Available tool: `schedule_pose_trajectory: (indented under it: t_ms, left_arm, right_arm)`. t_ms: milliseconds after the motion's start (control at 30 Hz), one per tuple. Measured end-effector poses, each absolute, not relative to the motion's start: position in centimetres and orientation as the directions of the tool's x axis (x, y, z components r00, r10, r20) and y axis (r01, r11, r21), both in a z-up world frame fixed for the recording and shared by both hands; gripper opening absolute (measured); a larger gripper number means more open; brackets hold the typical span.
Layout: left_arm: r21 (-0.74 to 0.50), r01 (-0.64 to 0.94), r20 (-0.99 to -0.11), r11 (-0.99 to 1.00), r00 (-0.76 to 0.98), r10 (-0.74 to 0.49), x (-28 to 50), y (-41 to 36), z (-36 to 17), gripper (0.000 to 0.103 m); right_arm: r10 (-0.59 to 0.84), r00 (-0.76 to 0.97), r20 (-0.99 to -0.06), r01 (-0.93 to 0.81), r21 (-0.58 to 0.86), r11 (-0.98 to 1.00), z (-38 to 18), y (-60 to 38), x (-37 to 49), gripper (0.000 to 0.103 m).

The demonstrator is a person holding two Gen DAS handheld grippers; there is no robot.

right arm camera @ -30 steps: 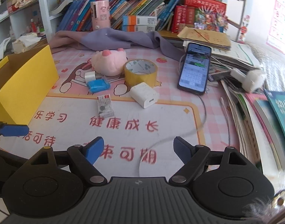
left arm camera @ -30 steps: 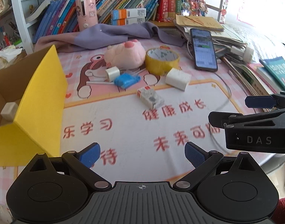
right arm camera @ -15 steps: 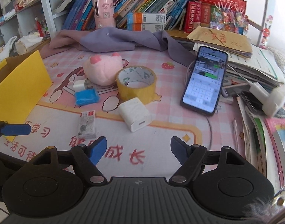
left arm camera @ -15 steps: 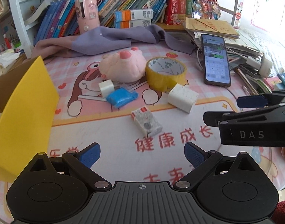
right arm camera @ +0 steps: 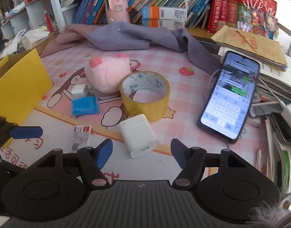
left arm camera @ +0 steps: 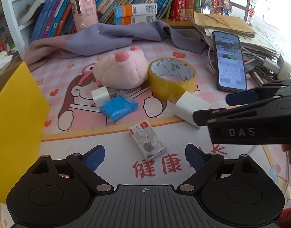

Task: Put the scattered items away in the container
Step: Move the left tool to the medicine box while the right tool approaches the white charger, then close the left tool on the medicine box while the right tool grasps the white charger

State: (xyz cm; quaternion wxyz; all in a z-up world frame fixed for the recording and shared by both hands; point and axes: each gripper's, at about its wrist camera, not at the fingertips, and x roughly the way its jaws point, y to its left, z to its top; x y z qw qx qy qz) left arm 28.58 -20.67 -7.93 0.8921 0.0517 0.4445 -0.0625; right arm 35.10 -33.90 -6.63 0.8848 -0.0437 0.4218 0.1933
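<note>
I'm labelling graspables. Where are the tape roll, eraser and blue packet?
tape roll [right arm camera: 145, 105], right wrist view, front outer wall
eraser [left arm camera: 147, 142], left wrist view, top face
blue packet [right arm camera: 84, 106], right wrist view, top face

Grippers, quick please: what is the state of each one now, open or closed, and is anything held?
Left gripper: open, holding nothing.
Right gripper: open, holding nothing.

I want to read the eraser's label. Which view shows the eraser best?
The left wrist view: the eraser lies whole and unobstructed between the open jaws of the left gripper. In the right wrist view its near end is hidden behind the right gripper's finger.
</note>
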Motion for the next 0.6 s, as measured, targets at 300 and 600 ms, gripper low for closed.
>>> schedule_pose_trajectory:
  t_ms: [300, 600]
  left_arm:
    - [0.074, 0.123, -0.8, 0.99, 0.6, -0.014, 30.6, -21.3, -9.3, 0.076]
    - [0.014, 0.054, -0.811, 0.998, 0.585, -0.02, 31.2, -20.2, -9.9, 0.049]
  right_arm:
    - [0.306, 0.534, -0.788, -0.432, 0.057, 0.9, -7.9, -32.8, 37.6, 0.062]
    - [0.316, 0.504, -0.804, -0.477, 0.046, 0.878, -8.7, -32.1, 38.7, 0.062]
